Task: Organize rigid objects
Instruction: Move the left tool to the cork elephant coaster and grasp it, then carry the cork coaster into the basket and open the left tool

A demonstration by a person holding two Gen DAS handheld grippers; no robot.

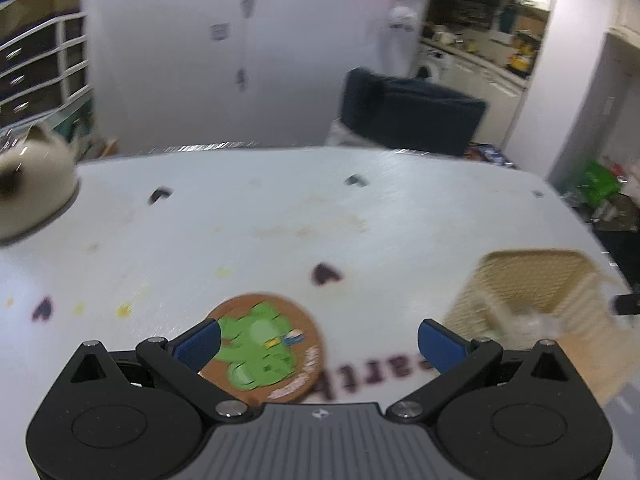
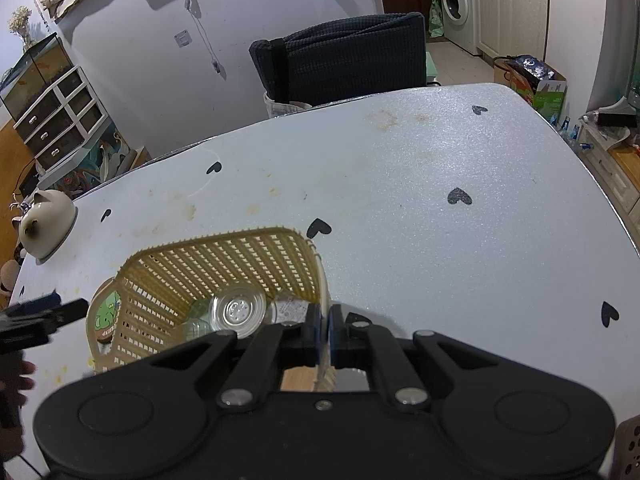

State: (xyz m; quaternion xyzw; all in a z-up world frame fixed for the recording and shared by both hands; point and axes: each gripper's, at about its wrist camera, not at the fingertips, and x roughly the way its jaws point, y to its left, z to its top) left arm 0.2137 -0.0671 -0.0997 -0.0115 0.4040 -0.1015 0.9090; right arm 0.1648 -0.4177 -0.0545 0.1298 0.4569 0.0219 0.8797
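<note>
The round brown coaster [image 1: 264, 348] with a green cartoon figure lies flat on the worktop [image 1: 280, 216] between the wide-apart left tongs [image 1: 319, 344]. Only the right wrist view shows the right tongs [image 2: 324, 334] clamped on the basket [image 2: 224, 264] rim, clear plastic pieces [image 2: 238, 312] inside.

Round brown coaster [image 1: 264, 350] with green cartoon print: flat on the table, at 9 o'clock from the basket, just beside it. Beige slotted plastic basket [image 2: 256, 256]: upright, holds clear plastic items, including a round transparent lid [image 2: 238, 310] at its 6 o'clock wall
</note>
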